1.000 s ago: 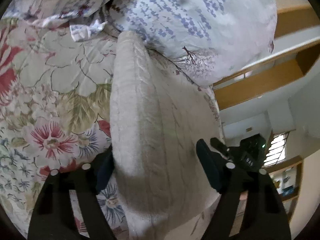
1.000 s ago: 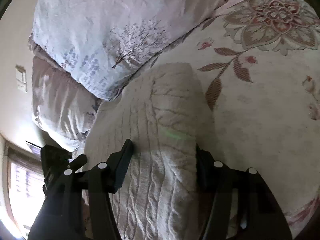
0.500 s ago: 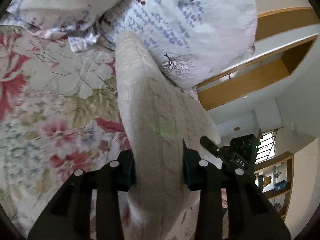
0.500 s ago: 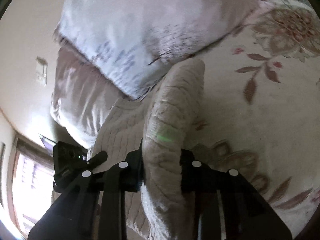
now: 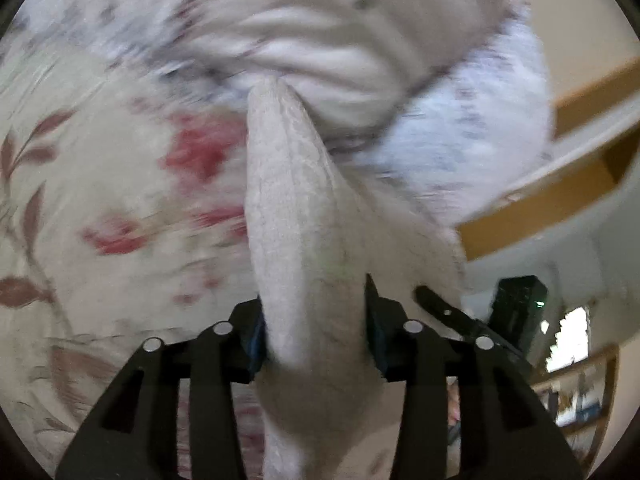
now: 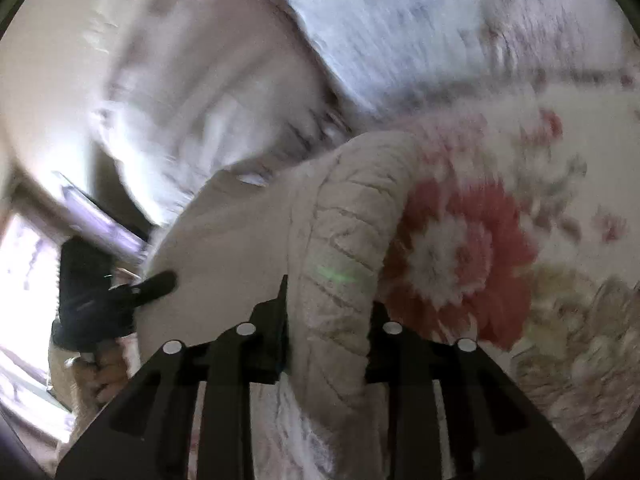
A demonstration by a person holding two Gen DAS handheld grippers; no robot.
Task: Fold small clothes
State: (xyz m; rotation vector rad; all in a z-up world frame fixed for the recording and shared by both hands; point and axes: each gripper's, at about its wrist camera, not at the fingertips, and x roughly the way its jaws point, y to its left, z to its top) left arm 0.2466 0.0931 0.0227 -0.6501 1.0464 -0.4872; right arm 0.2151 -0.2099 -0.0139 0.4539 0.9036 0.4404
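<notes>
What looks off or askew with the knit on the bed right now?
Nothing stands out. The cream knit garment is bunched into a ridge in the left tool and right tool, above the floral bedspread. Both views are motion-blurred.

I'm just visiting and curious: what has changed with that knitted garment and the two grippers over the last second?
Both grippers closed onto the garment: a second ago their jaws stood wide around it; now the left gripper and right gripper each pinch a bunched fold, having just eased slightly open. Both carried it toward the pillows, and the views blur. The floral bedspread stayed put.
</notes>
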